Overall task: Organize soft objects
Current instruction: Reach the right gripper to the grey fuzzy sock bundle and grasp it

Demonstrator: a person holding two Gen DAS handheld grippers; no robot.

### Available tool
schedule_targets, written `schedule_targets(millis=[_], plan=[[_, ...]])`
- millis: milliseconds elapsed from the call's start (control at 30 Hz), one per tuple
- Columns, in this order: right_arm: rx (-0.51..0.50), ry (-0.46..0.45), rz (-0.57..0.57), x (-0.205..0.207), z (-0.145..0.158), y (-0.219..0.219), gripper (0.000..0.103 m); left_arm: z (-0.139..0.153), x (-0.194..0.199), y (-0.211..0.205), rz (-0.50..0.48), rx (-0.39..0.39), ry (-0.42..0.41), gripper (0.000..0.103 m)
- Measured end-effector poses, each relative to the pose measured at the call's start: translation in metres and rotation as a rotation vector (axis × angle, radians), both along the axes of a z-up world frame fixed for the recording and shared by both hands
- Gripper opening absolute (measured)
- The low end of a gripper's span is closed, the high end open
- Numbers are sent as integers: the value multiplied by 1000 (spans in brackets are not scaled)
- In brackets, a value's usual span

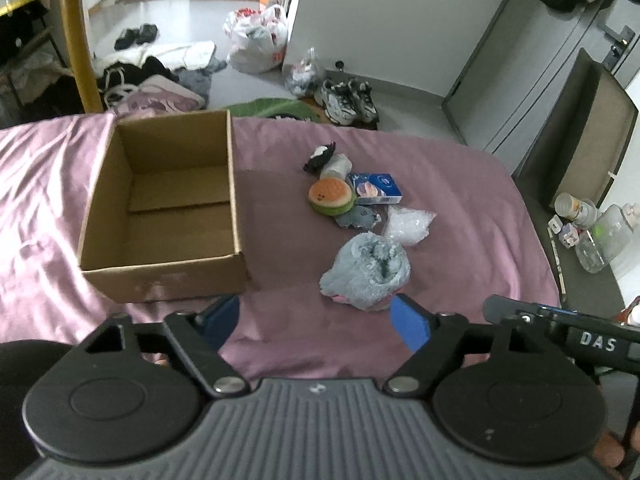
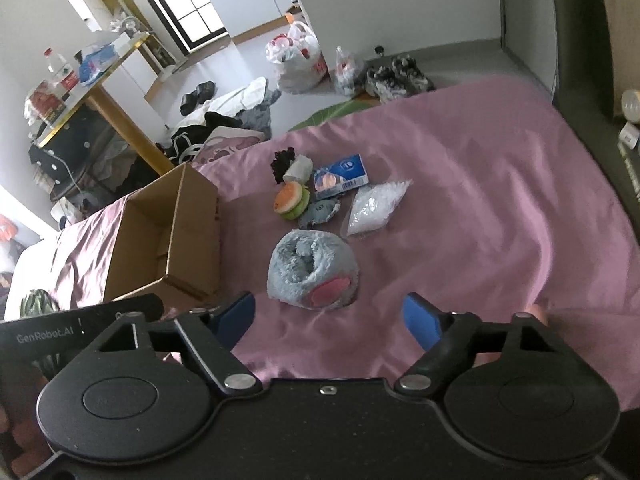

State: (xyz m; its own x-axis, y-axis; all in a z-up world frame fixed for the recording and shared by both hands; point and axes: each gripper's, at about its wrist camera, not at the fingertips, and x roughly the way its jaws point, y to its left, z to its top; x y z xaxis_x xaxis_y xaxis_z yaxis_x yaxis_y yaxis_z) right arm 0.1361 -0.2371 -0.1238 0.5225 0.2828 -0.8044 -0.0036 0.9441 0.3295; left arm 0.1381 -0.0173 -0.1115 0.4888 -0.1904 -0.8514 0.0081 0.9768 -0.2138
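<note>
Both grippers gape wide over pink sheet (image 1: 460, 184), nothing held. Left gripper (image 1: 316, 322): fluffy blue-grey plush (image 1: 366, 270) just ahead of its right finger; cardboard box (image 1: 160, 276), nothing inside, ahead-left. Right gripper (image 2: 330, 318): same plush (image 2: 312, 270) just ahead, between fingers' line. Beyond plush: burger toy (image 2: 291, 200), tissue pack (image 2: 341, 178), clear bag (image 2: 374, 208), clustered together.

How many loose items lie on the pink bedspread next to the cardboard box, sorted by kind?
Plush or fuzzy fabric items: 3 (blue fuzzy plush, burger toy, black fuzzy piece)
Tissue packs: 1
Clear plastic bags: 1
White rolls: 1
Small grey pieces: 1
Total: 7
</note>
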Motion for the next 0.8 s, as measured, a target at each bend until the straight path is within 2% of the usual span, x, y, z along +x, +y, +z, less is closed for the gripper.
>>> schedule_targets(millis=[200,433,533,667,800], plan=[[39,26,-19,22,-18,-3,69,-21,25,-4,-10,-20,49,69],[67,74,-35,42,-37,1,67,-45,49,-11,-20,-54,128,59],[89,94,-46,49,-45,-2,62,-51,57,-16,-34,-49,143,56],[119,111,-66,55,-55,-6,61,-59,68,-21,-34,-59,160,55],[151,117,-80,60,-63,-8,59,-67,76,-27,-38,-77,178,49]])
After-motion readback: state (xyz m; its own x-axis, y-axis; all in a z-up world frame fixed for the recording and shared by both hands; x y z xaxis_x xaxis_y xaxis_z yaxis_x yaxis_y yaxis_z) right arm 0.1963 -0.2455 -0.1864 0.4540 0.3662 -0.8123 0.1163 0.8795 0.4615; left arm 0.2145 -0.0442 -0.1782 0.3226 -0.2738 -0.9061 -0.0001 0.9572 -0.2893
